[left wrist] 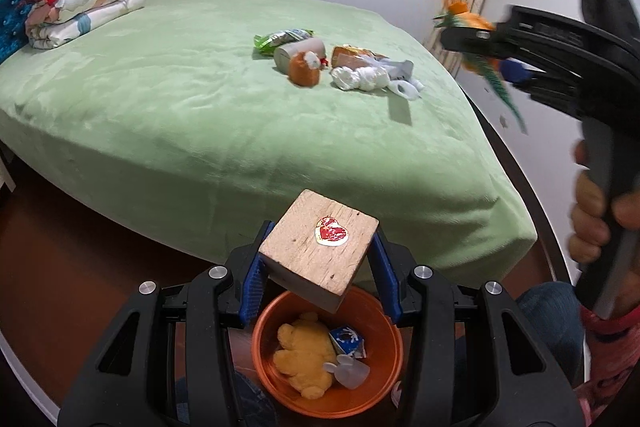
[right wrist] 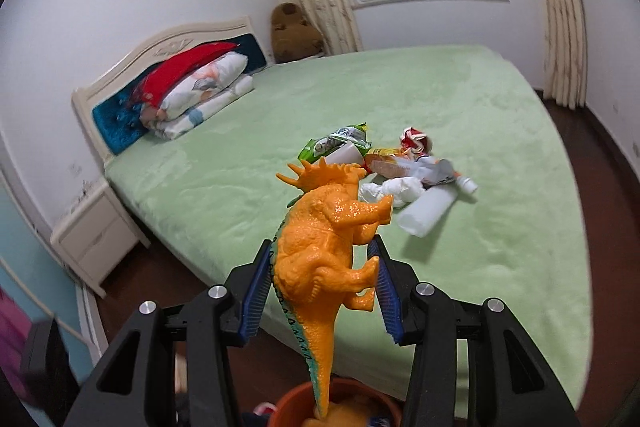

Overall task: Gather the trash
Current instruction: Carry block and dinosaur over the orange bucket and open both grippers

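We judge the drop-off step in hand: left gripper [left wrist: 318,267] clamps a square wooden block [left wrist: 320,247], right gripper [right wrist: 320,287] an orange plastic dinosaur [right wrist: 320,247], both needing release over the round orange plastic bucket [left wrist: 264,331] at 6 o'clock.

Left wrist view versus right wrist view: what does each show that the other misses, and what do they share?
Only the left wrist view shows the wooden block with a heart sticker held in the left gripper, and the yellow plush and blue carton inside the orange bucket. Only the right wrist view shows the nightstand and the red-and-white crumpled wrapper. Both show the green bed, the trash pile, the green snack bag, the bucket, and the orange dinosaur in the right gripper.
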### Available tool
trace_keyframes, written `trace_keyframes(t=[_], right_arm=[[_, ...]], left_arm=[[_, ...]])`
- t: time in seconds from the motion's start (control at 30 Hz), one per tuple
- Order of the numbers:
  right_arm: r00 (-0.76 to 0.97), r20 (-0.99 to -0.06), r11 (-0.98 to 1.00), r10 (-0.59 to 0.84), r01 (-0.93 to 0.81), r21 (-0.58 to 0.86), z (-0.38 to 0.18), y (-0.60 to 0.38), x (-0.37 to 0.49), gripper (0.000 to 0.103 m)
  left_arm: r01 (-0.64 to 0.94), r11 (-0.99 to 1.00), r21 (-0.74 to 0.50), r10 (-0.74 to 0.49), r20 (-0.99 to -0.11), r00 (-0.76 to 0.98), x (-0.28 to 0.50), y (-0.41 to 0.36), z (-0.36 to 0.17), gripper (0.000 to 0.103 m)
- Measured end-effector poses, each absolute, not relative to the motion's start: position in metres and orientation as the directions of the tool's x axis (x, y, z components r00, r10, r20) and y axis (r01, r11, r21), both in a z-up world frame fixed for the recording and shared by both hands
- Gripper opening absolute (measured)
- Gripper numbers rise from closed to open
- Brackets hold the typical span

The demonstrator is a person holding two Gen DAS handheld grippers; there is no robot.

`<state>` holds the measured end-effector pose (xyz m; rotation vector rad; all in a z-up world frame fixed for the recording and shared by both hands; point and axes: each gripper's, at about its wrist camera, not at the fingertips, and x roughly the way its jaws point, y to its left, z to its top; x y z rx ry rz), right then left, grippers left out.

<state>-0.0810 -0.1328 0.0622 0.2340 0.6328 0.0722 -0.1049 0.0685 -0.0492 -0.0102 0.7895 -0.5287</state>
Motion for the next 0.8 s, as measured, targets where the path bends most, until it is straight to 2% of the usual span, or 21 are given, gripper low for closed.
trace_keyframes(t=[0.37, 0.8], right_arm=[[0.743, -0.641, 0.976, 0.192, -0.079, 0.201, 0.044, -0.139, -0.136, 0.047], [0.528, -0.821, 0.974, 0.219, -0.066, 0.218, -0.074, -0.122, -0.157, 0.047]], left_arm=[[0.474, 0.857, -0.204, -0.461, -0.715, 0.526, -0.116, 0.048, -0.070, 0.045], [0.426, 0.881, -0.207, -0.381, -0.843, 0.380, -0.129, 0.040, -0.143, 0.045]])
